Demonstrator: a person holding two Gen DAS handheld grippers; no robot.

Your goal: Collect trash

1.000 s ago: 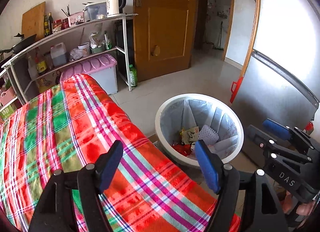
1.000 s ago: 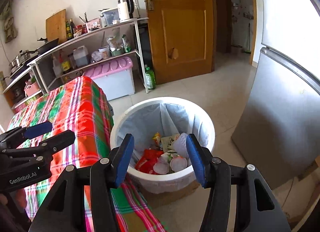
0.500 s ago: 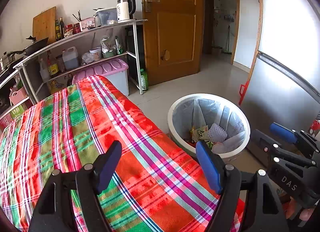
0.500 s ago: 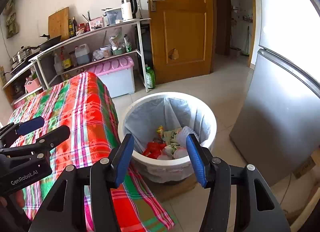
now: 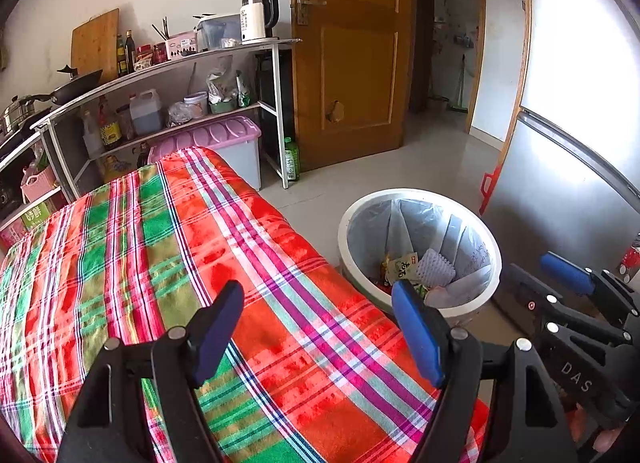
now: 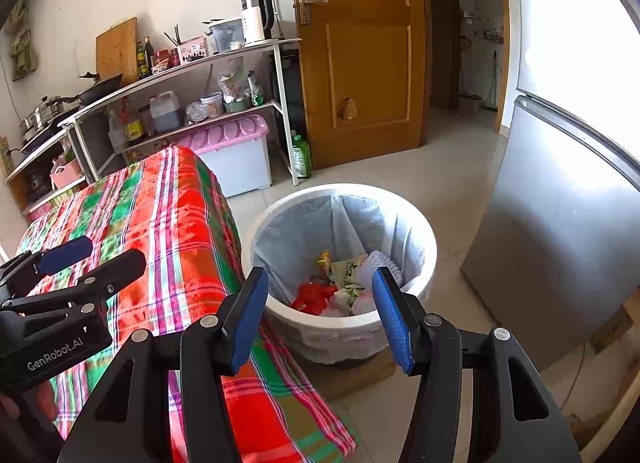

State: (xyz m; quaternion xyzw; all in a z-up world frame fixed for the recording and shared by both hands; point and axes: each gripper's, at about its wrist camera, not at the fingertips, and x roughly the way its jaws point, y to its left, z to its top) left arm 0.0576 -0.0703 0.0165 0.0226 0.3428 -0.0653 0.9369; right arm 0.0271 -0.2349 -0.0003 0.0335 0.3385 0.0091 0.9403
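The left gripper stands wide with nothing between its blue pads, hanging over the plaid cloth that covers the tabletop. The right gripper is also parted and empty, held out past the tabletop's near right edge, where the cloth drapes down toward the floor.

Outward from both lies the white bin, lined with a pale bag and standing on the floor just beside that right edge. It sits ahead of and below the right gripper, almost straight along its fingers; from the left gripper it lies ahead and to the right, beyond the edge. The right hand is judged the nearer of the two. The trash visible here, red and green wrappers and a white foam net, already lies in the bottom of the bin.

No loose trash shows on the cloth in either view, so the task looks close to done, unless something lies outside the frames.

The left wrist view shows most of the cloth, bare out to its far edge, and the right gripper low at the right. The right wrist view looks deeper into the bin and shows the cardboard under it.
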